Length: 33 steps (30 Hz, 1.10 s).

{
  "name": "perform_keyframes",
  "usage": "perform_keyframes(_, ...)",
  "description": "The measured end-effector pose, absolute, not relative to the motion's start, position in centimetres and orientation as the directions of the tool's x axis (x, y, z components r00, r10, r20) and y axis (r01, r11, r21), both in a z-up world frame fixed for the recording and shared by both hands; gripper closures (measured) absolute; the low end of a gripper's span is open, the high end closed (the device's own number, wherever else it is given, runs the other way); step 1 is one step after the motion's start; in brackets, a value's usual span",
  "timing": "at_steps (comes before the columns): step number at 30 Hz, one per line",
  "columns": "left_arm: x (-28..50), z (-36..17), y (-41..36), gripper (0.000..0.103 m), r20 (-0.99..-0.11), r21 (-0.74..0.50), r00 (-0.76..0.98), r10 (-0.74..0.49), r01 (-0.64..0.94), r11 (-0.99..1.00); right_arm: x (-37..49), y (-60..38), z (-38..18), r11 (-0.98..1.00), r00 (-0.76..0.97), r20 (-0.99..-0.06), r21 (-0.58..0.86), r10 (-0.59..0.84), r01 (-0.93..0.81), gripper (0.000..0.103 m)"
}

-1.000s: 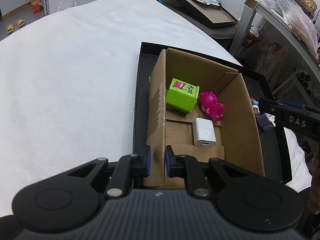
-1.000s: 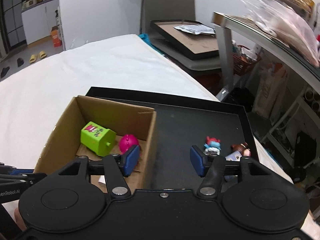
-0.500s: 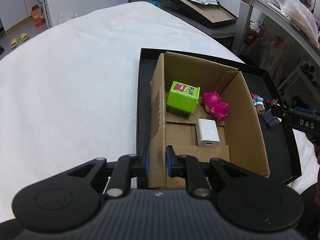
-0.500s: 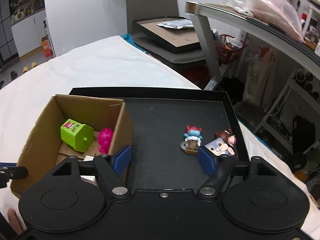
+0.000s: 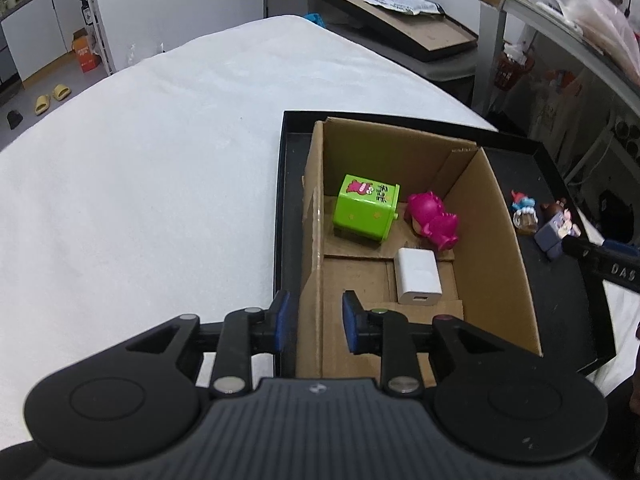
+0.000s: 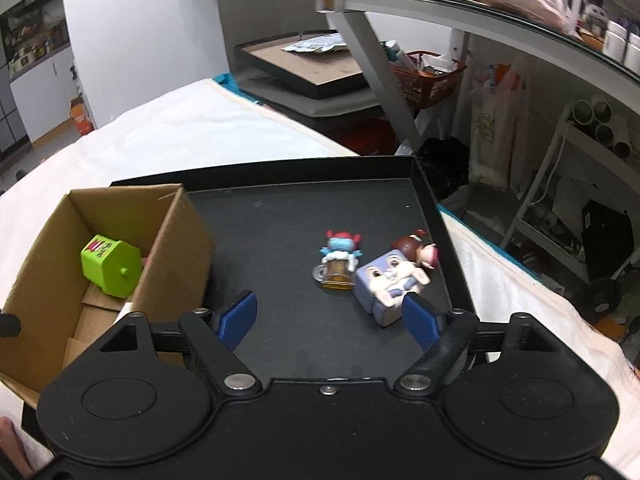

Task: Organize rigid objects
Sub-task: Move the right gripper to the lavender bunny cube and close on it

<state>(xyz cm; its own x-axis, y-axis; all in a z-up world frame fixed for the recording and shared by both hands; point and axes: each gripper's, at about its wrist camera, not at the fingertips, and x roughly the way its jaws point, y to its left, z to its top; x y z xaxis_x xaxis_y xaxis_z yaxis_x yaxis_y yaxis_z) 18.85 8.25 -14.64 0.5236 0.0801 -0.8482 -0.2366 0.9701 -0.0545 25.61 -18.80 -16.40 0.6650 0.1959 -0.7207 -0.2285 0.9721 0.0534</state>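
A cardboard box (image 5: 496, 240) stands in the left part of a black tray (image 5: 286, 200). In it lie a green cube toy (image 5: 366, 212), a magenta figure (image 5: 432, 218) and a white charger (image 5: 418, 276). My left gripper (image 5: 316, 322) is open, its pads straddling the box's near left wall with small gaps on both sides. My right gripper (image 6: 330, 316) is wide open over the bare tray floor (image 6: 300, 208). Just beyond it are a blue-haired figure (image 6: 338, 258), a lavender block figure (image 6: 390, 284) near the right pad, and a brown-haired figure (image 6: 416, 250).
The tray rests on a white cloth-covered surface (image 5: 140, 200) whose edge drops off at the right. A glass-topped metal rack (image 6: 480, 12) and cluttered shelves stand beyond it. A black frame (image 6: 304, 60) lies on a grey chair at the back.
My left gripper's jaws have widened around the box wall. My right gripper has opened wider and swung right, bringing the three figures close in front of it.
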Motion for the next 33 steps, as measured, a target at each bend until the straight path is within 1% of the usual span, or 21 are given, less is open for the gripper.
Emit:
perform_keyframes(6,19.3,-14.7,7.9,0.076,-0.865,-0.023,0.492,0.103,-0.243,0.97,26.3,-20.7,-17.5,0.979,0.669,-0.717,0.109,0.196,-0.17,0.022)
perform_keyframes(9,19.7,-14.8,7.4,0.076,-0.873,-0.005,0.475,0.108,-0.231,0.973,26.6,-21.2,-18.0,0.983,0.682,-0.708,0.11,0.182,-0.148,0.022)
perform_keyframes(12,19.9,-14.7,6.8,0.076,-0.875,0.022,0.468,0.124,-0.218,0.976,27.1,-21.6,-18.5,0.98,0.681,-0.705,0.142,0.198,-0.138,0.023)
perform_keyframes(17,20.5,-14.6,6.1,0.076,-0.877,0.05,0.459,0.142,-0.205,0.977,28.2,-22.2,-19.7,0.981,0.668,-0.718,0.159,0.195,-0.115,0.024)
perform_keyframes(19,20.8,-14.7,6.1,0.074,-0.876,0.052,0.458,0.148,-0.215,0.975,28.7,-22.2,-20.1,0.982,0.663,-0.725,0.157,0.187,-0.106,0.025)
perform_keyframes(21,21.0,-14.6,6.0,0.066,-0.872,0.059,0.464,0.157,-0.218,0.974,29.2,-22.3,-20.5,0.983,0.656,-0.732,0.158,0.183,-0.098,0.025)
perform_keyframes(24,21.4,-14.6,5.8,0.06,-0.867,0.071,0.47,0.165,-0.211,0.975,29.7,-22.1,-20.9,0.983,0.652,-0.736,0.151,0.18,-0.101,0.025)
perform_keyframes(27,22.0,-14.8,5.5,0.058,-0.874,0.078,0.457,0.164,-0.2,0.977,30.3,-22.2,-21.2,0.983,0.647,-0.741,0.155,0.181,-0.098,0.025)
perform_keyframes(33,22.4,-14.5,5.5,0.057,-0.876,0.094,0.455,0.163,-0.171,0.981,31.2,-22.3,-21.7,0.983,0.643,-0.745,0.16,0.18,-0.09,0.025)
